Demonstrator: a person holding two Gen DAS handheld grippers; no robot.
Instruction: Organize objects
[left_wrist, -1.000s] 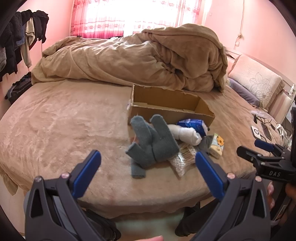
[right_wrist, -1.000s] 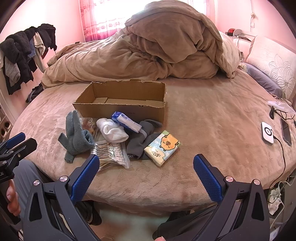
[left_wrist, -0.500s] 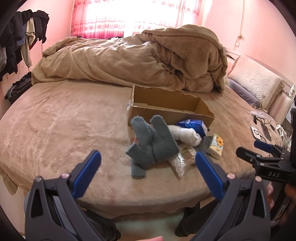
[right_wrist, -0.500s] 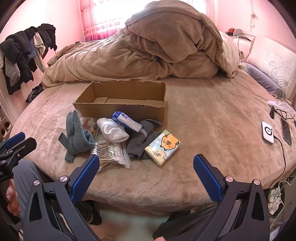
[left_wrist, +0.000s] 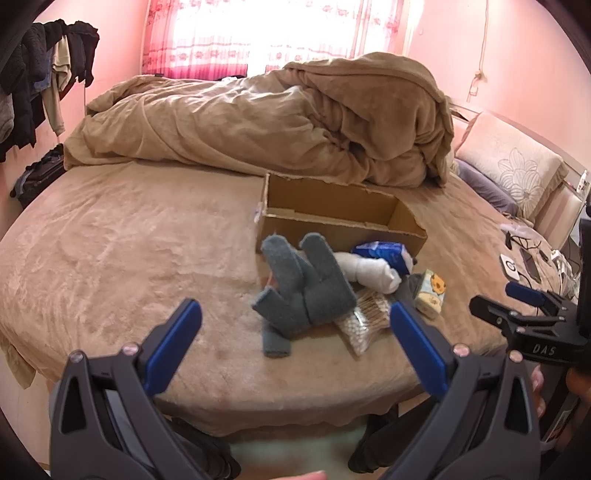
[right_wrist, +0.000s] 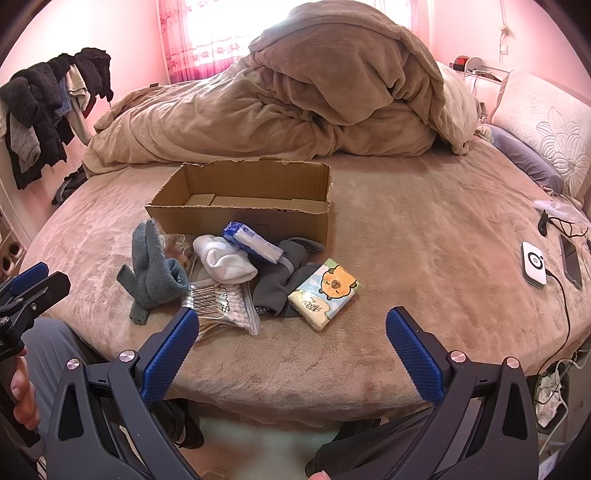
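Note:
An open cardboard box (right_wrist: 255, 206) (left_wrist: 332, 218) stands empty on the bed. In front of it lies a pile: grey-blue gloves (right_wrist: 153, 271) (left_wrist: 306, 288), a white sock roll (right_wrist: 225, 260) (left_wrist: 373, 271), a blue-white packet (right_wrist: 253, 242) (left_wrist: 386, 253), dark grey socks (right_wrist: 286, 280), a bag of cotton swabs (right_wrist: 221, 301) (left_wrist: 365, 317) and a tissue pack with a bear (right_wrist: 325, 290) (left_wrist: 430, 293). My left gripper (left_wrist: 295, 339) is open and empty short of the gloves. My right gripper (right_wrist: 291, 343) is open and empty short of the tissue pack.
A crumpled tan duvet (right_wrist: 314, 92) fills the back of the bed (right_wrist: 424, 229). A pillow (right_wrist: 550, 122), a white charger (right_wrist: 533, 264), a phone (right_wrist: 570, 258) and cables lie at the right. Clothes hang on a rack (right_wrist: 48, 107) at the left.

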